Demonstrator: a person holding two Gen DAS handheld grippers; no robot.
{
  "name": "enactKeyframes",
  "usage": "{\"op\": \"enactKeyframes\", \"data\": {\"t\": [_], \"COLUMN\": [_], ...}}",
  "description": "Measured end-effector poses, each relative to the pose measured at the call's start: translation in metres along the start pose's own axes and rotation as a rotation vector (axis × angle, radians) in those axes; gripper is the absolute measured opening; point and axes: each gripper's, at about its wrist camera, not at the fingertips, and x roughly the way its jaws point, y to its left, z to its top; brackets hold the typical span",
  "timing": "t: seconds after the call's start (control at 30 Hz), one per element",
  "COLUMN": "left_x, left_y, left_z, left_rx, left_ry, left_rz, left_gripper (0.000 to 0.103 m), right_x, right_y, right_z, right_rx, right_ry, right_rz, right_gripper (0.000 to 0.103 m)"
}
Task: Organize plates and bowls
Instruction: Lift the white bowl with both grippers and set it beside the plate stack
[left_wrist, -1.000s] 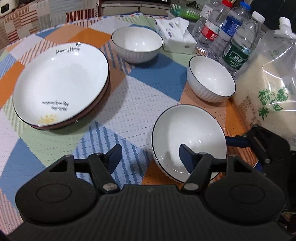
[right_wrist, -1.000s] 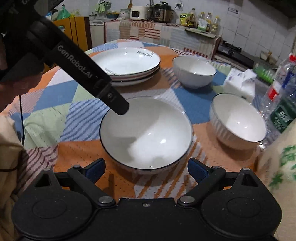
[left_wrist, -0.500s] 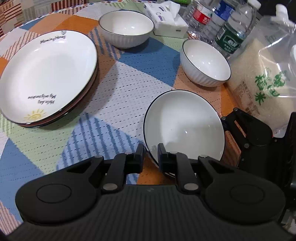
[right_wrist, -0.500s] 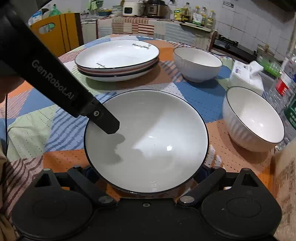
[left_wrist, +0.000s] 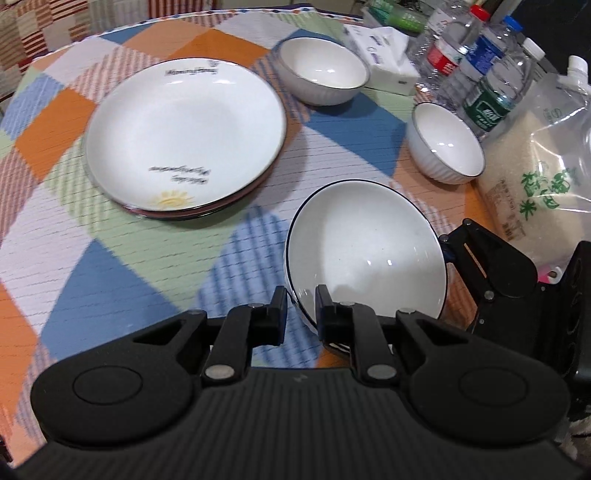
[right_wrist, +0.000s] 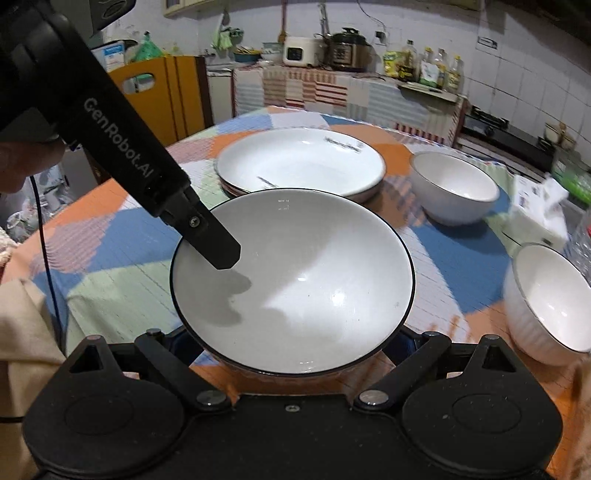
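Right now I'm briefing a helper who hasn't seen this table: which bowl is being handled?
On the round table with the patchwork cloth, look on the near side, right of the stack of plates. It is the wide bowl whose rim is pinched by the left gripper. Unlike the two smaller ribbed bowls beyond, it is broad, shallow and tilted.

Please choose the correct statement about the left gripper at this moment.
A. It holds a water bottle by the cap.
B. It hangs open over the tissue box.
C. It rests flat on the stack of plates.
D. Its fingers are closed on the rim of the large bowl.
D: in the left wrist view the left gripper has one finger outside and one inside the rim of the large bowl, pinching it.
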Motion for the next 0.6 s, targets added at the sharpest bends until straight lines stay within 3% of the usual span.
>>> {"op": "enactKeyframes", "data": {"t": [0.3, 0.6], "left_x": [-0.007, 0.001], "left_y": [0.03, 0.045], "left_z": [-0.011, -0.02], "left_rx": [-0.033, -0.038], "left_ry": [-0.011, 0.008], "left_rz": [0.085, 0.123], "left_gripper": [0.016, 0.017], "right_x": [0.021, 0.044], "right_y": [0.022, 0.04], "right_z": [0.012, 0.012], "right_rx": [0.004, -0.044], "right_ry": [-0.047, -0.029], "right_rz": [0.054, 0.056], "right_gripper": [0.098, 0.098]}}
